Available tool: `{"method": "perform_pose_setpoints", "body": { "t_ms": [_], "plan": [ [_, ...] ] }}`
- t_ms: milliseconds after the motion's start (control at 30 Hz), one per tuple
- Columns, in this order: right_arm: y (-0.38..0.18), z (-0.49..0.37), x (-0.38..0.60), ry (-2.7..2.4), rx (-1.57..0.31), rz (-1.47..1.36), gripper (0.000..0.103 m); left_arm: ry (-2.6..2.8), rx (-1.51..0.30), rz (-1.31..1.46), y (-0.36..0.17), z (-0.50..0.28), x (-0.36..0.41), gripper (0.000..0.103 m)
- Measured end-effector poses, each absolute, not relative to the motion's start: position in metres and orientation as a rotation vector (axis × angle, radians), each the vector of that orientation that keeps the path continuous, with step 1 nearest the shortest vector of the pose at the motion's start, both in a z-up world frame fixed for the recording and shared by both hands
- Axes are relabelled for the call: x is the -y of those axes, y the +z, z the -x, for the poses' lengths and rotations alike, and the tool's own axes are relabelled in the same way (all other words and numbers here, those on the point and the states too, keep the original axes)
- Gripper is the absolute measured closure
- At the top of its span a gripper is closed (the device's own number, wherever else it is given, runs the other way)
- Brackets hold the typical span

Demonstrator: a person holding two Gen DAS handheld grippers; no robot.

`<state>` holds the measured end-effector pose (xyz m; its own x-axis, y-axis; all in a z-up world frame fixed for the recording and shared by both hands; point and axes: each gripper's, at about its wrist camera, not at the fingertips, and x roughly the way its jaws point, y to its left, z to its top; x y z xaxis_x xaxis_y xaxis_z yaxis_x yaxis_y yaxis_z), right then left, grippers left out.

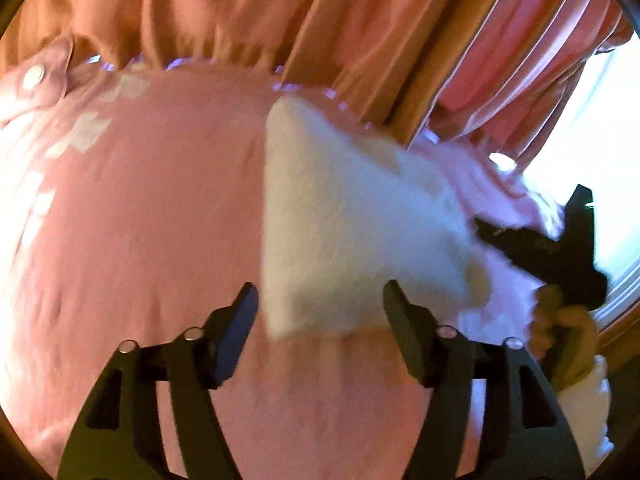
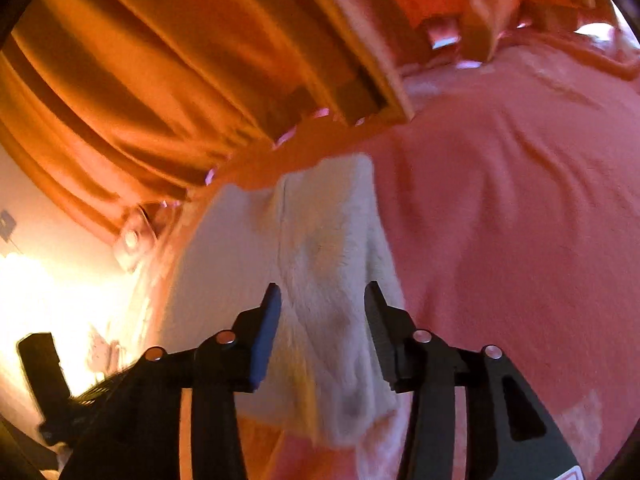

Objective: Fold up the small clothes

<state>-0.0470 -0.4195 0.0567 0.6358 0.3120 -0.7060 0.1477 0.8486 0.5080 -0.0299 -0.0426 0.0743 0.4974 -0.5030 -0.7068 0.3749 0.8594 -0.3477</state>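
Black fingers [image 1: 236,320] of the left gripper [image 1: 320,300] are seen spread wide in the left wrist view, with the near edge of a white fluffy garment [image 1: 352,232] lying in the gap between their tips; no pad is seen pressed on the cloth. That garment is laid flat on a pink bedspread [image 1: 140,220], folded into a rough wedge with one straight edge running up the picture from beside the left finger. At its right side the right gripper [image 1: 486,228] is seen from outside, its black tip close against the cloth and its handle held in a hand [image 1: 560,340] with a white fluffy cuff. In the right wrist view the right gripper [image 2: 322,300] is shown with its fingers [image 2: 268,328] moderately apart and the white garment [image 2: 320,248] lying under and between them, untouched by either pad as far as the blur allows. A thickened fold of the cloth is seen hanging toward the lens there. Beyond the bedspread, orange curtains [image 1: 240,8] are hung in pleats, and bright light is admitted at the far right of the left view.
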Motion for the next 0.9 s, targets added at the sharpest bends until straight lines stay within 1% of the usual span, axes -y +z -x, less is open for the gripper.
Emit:
{"method": "perform_pose_setpoints", "body": {
  "t_ms": [33, 67, 100, 133, 167, 200, 300, 367, 433, 467, 533, 633, 700, 733, 767, 800, 833, 900],
  "plan": [
    [0.050, 0.039, 0.417, 0.100, -0.907, -0.576, 0.053, -0.541, -0.892, 0.142, 0.078, 0.025, 0.052, 0.040],
    [0.044, 0.031, 0.414, 0.089, -0.919, -0.567, 0.053, -0.540, -0.884, 0.131, 0.079, 0.020, 0.062, 0.040],
    [0.044, 0.026, 0.406, 0.081, -0.917, -0.531, 0.057, -0.536, -0.877, 0.124, 0.079, 0.014, 0.069, 0.040],
    [0.053, 0.020, 0.397, 0.096, -0.906, -0.481, 0.076, -0.538, -0.878, 0.120, 0.080, 0.009, 0.074, 0.040],
    [0.060, 0.018, 0.394, 0.106, -0.890, -0.462, 0.092, -0.533, -0.881, 0.114, 0.079, 0.004, 0.079, 0.040],
    [0.081, 0.018, 0.391, 0.130, -0.828, -0.444, 0.092, -0.529, -0.884, 0.104, 0.077, -0.002, 0.086, 0.040],
    [0.111, 0.025, 0.397, 0.123, -0.719, -0.411, 0.094, -0.501, -0.896, 0.058, 0.070, -0.015, 0.098, 0.040],
    [0.092, 0.019, 0.410, 0.089, -0.764, -0.431, 0.094, -0.484, -0.897, 0.043, 0.064, -0.020, 0.101, 0.039],
    [0.037, 0.006, 0.413, -0.003, -0.942, -0.370, 0.095, -0.480, -0.902, 0.026, 0.059, -0.023, 0.105, 0.039],
    [0.019, 0.012, 0.409, -0.016, -0.924, -0.346, 0.094, -0.478, -0.905, 0.013, 0.057, -0.023, 0.108, 0.039],
    [0.027, 0.018, 0.404, -0.029, -0.897, -0.329, 0.094, -0.454, -0.887, -0.034, 0.056, -0.018, 0.114, 0.038],
    [0.050, 0.024, 0.405, -0.028, -0.875, -0.412, 0.085, -0.427, -0.890, -0.063, 0.056, -0.016, 0.117, 0.034],
    [0.061, 0.036, 0.410, -0.053, -0.844, -0.443, 0.074, -0.418, -0.897, -0.059, 0.057, -0.017, 0.117, 0.032],
    [0.063, 0.042, 0.412, -0.059, -0.837, -0.463, 0.056, -0.407, -0.904, -0.055, 0.057, -0.018, 0.115, 0.029],
    [0.062, 0.044, 0.413, -0.060, -0.840, -0.473, 0.043, -0.399, -0.909, -0.051, 0.057, -0.020, 0.115, 0.027],
    [0.060, 0.047, 0.411, -0.057, -0.850, -0.475, 0.042, -0.387, -0.916, -0.046, 0.056, -0.021, 0.113, 0.022],
    [0.057, 0.049, 0.410, -0.058, -0.865, -0.473, 0.042, -0.375, -0.919, -0.041, 0.055, -0.022, 0.112, 0.020],
    [0.046, 0.052, 0.409, -0.079, -0.886, -0.476, 0.038, -0.367, -0.922, -0.044, 0.054, -0.022, 0.111, 0.019]
  ]
}}
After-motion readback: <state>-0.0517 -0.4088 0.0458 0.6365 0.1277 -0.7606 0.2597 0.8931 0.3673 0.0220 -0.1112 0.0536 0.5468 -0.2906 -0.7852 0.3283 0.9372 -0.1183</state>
